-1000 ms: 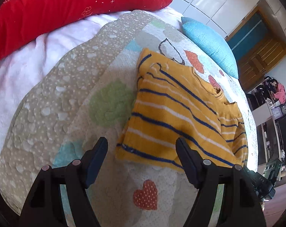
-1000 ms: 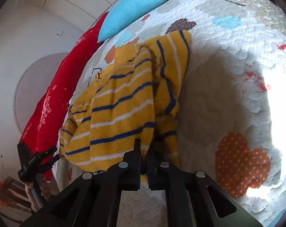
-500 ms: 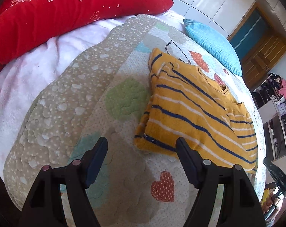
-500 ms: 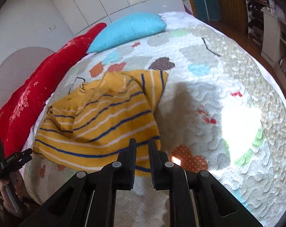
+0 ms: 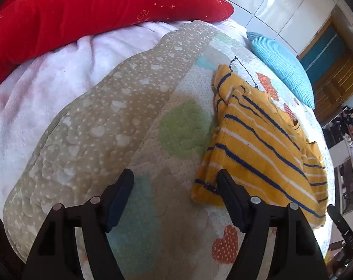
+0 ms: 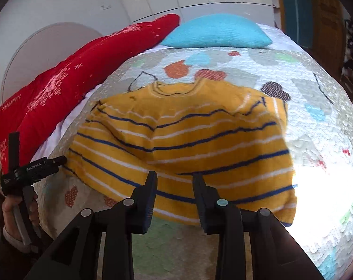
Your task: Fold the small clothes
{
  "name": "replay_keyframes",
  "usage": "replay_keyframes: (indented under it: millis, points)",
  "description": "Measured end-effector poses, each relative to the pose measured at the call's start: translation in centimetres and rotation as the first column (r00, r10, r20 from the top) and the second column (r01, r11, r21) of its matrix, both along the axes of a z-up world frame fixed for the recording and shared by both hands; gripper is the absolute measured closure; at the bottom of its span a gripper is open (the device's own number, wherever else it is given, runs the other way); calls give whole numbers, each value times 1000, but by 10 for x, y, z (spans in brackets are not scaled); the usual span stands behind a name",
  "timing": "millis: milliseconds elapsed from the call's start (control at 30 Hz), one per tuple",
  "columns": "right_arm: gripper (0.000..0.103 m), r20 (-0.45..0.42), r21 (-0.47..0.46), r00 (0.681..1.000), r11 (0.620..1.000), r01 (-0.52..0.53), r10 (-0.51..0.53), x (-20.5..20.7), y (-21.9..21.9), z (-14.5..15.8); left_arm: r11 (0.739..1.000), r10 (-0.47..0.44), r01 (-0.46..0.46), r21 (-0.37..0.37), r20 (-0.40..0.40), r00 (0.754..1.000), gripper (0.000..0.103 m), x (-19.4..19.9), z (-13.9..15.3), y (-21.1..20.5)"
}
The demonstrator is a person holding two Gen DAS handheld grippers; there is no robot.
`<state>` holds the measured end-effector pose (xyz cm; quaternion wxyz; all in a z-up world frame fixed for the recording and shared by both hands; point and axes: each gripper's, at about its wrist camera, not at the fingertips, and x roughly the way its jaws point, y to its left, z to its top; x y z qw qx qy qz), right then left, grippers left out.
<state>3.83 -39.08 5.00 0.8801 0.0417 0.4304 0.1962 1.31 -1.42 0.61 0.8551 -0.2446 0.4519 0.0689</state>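
Right tongs (image 6: 174, 177) have let go of one sweater (image 6: 183, 144).

Your left gripper (image 5: 174, 187) hangs with its jaws spread wide over the heart-patterned quilt (image 5: 120, 121), holding nothing. The yellow striped shirt (image 5: 265, 149) lies folded on the quilt, its near corner just behind your right-hand finger. A red pillow (image 5: 83, 9) rests on the white fleece blanket (image 5: 43, 79) beyond, and a blue pillow (image 5: 283, 63) sits past the shirt.
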Motion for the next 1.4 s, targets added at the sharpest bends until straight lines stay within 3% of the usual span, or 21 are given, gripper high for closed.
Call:
replay_keyframes:
  millis: [133,300,400,533,600,700,767,833,933,1033,1133,1233,1300,1400]
  points:
    - [50,32,-81,980,978,-194,197,-11,74,-4,998,67,-66,-25,34,997,30,-41,7,21]
    - [50,57,-304,912,877,-373,407,-28,178,-31,993,121,-120,-24,48,992,30,-79,7,46]
    - [50,69,-464,872,789,-402,485,-34,229,-54,990,143,-142,-12,60,988,30,-92,9,58]
    - [50,151,-659,850,692,-294,505,-33,275,-74,985,168,-167,-33,60,984,30,-106,5,72]
    - [51,145,-676,859,683,-276,491,-21,290,-79,983,181,-179,-39,57,982,30,-111,4,75]
    - [87,107,-638,877,709,-300,468,-1,302,-81,980,194,-192,-46,55,979,30,-113,6,74]
    - [90,103,-595,890,744,-303,445,6,301,-73,981,188,-185,-52,62,980,30,-114,11,71]
    - [92,120,-488,912,823,-291,393,13,283,-53,985,171,-168,-41,76,982,30,-112,19,63]
    - [92,165,-273,958,944,-185,235,31,225,-7,992,130,-128,-24,94,987,30,-103,31,47]
    - [93,174,-45,984,998,-32,39,42,135,31,998,70,-69,-14,105,992,30,-90,40,24]
    - [93,151,116,975,982,146,-163,36,34,45,1000,-6,5,6,108,994,30,-75,46,-7]
    - [93,92,156,943,940,304,-320,20,-48,28,996,-83,81,20,97,992,30,-61,45,-40]
    - [93,20,141,927,919,368,-374,15,-85,4,991,-132,130,20,78,988,30,-51,40,-63]
    - [93,-92,215,915,889,404,-393,9,-120,-32,978,-208,207,14,57,977,30,-39,37,-97]
